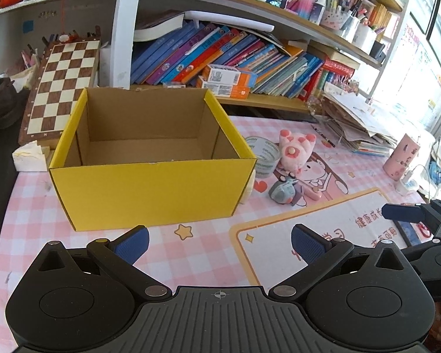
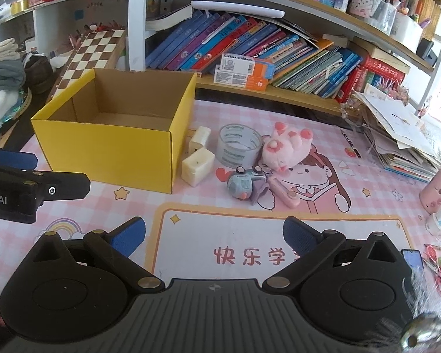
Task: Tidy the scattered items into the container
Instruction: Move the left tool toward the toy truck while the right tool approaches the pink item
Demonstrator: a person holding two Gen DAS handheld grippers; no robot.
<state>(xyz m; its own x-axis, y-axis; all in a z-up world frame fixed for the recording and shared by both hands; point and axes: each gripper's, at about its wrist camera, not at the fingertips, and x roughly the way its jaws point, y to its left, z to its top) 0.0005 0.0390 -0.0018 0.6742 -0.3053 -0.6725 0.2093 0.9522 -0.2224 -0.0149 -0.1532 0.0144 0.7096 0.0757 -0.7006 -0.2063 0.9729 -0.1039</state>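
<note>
Box: we see a yellow cardboard box (image 2: 108,144) with a plain brown inside, open at the top and with nothing in it, standing on the left part of the pink checked table mat (image 2: 138,206).
White blocks: two cream-white blocks (image 2: 197,166) sit just beside the box's right wall (one upright behind the other).
Tape: a roll of clear tape (image 2: 240,144) stands right of the blocks, near them.
Plush: a pink plush toy (image 2: 285,148) lies against the tape's right side.
Small toys: a grey-blue round toy (image 2: 245,184) and a pink stick-shaped item (image 2: 283,192) lie in front of the plush, close together.
Left gripper (image 1: 219,239): we hold it before the box's front wall, jaws wide apart, holding nothing.
Right gripper (image 2: 214,232): jaws spread wide over the mat's white panel, holding nothing, well short of the toys.
Background: a chessboard (image 1: 63,82) leans behind the box, and books (image 2: 250,47) fill the shelf.
</note>
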